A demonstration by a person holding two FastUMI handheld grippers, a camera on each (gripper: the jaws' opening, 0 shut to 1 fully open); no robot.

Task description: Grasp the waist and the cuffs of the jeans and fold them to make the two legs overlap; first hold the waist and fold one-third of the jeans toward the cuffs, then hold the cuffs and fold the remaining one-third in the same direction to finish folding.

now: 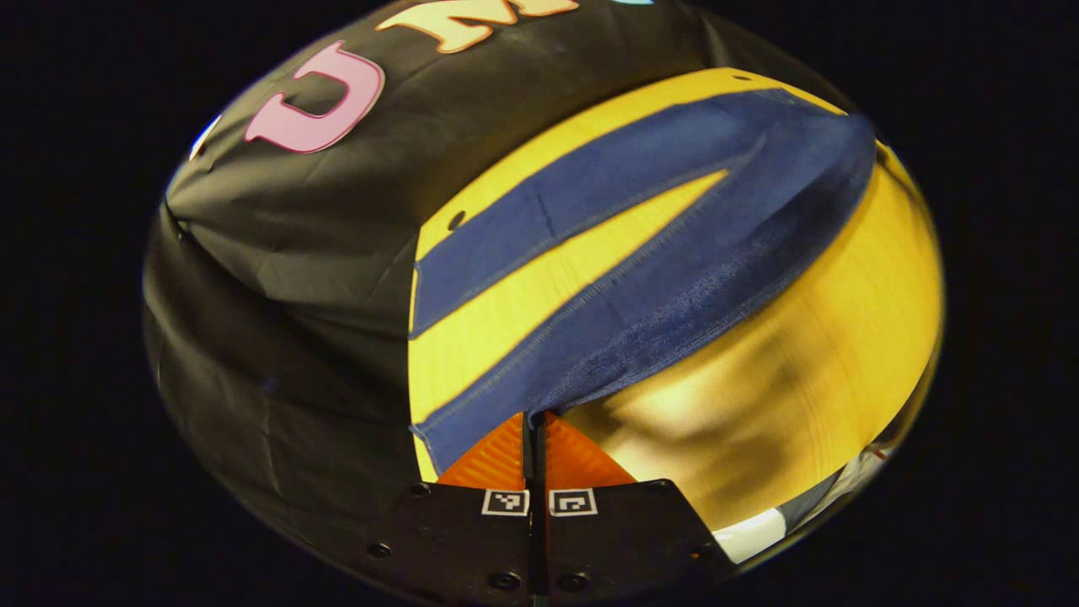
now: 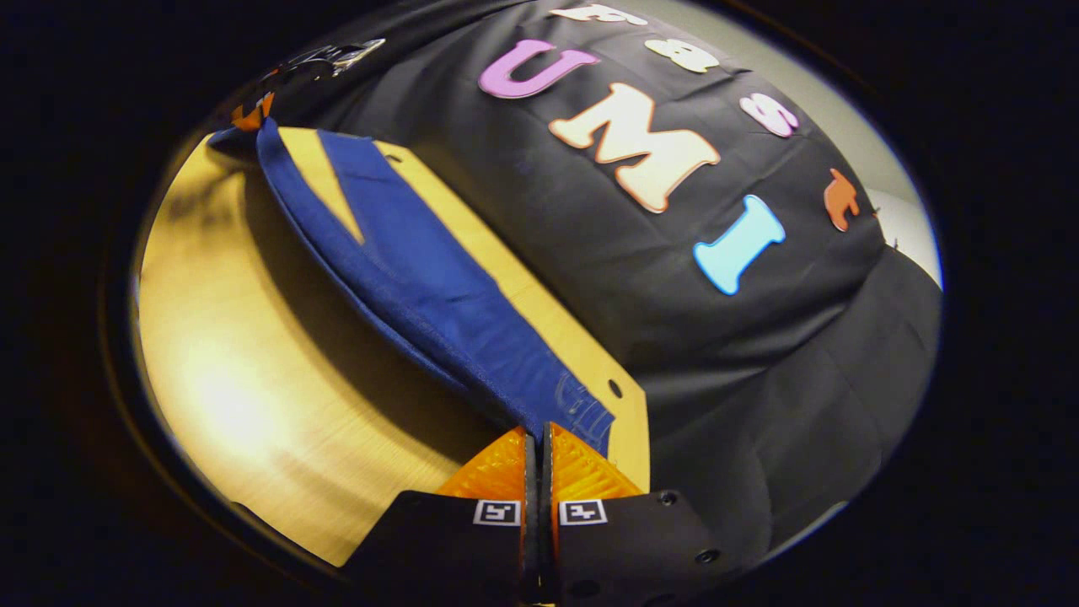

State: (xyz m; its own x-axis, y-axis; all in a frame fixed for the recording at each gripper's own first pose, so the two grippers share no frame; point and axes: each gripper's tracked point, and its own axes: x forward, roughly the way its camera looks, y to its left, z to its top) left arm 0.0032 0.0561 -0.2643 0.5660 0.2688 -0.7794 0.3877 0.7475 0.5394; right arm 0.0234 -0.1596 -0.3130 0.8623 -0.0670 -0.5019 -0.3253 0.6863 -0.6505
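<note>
1. We see dark blue jeans [image 1: 674, 211] with lighter stitched seams down the legs; the two legs spread apart in a V, with a wedge of the yellow wooden table [image 1: 809, 379] showing between them
2. In the left gripper view the nearer leg is lifted off the table and casts a shadow on the wood beneath it, while the far leg lies flat along the table's edge, close to the black cloth wall [image 1: 320, 219]
3. In the right gripper view the jeans [image 2: 438, 287] run from the tongs away to the far left corner of the table [image 2: 244, 379]; belt loops and a stitched band show at the near end, so we take this for the waist
4. We can read no brand or label on the jeans; the small black-and-white square markers on each pair of tongs carry patterns, not words
5. The left tongs [image 1: 536, 421] are pressed together on the edge of the denim at what looks like a cuff, the cloth rising straight out from between the tips
6. The right tongs [image 2: 536, 434] are likewise closed, pinching the waist end of the jeans just beside the table's edge
7. Far off in the right gripper view, at the other end of the jeans, we glimpse the other tongs [image 2: 251, 110] at the cloth
</note>
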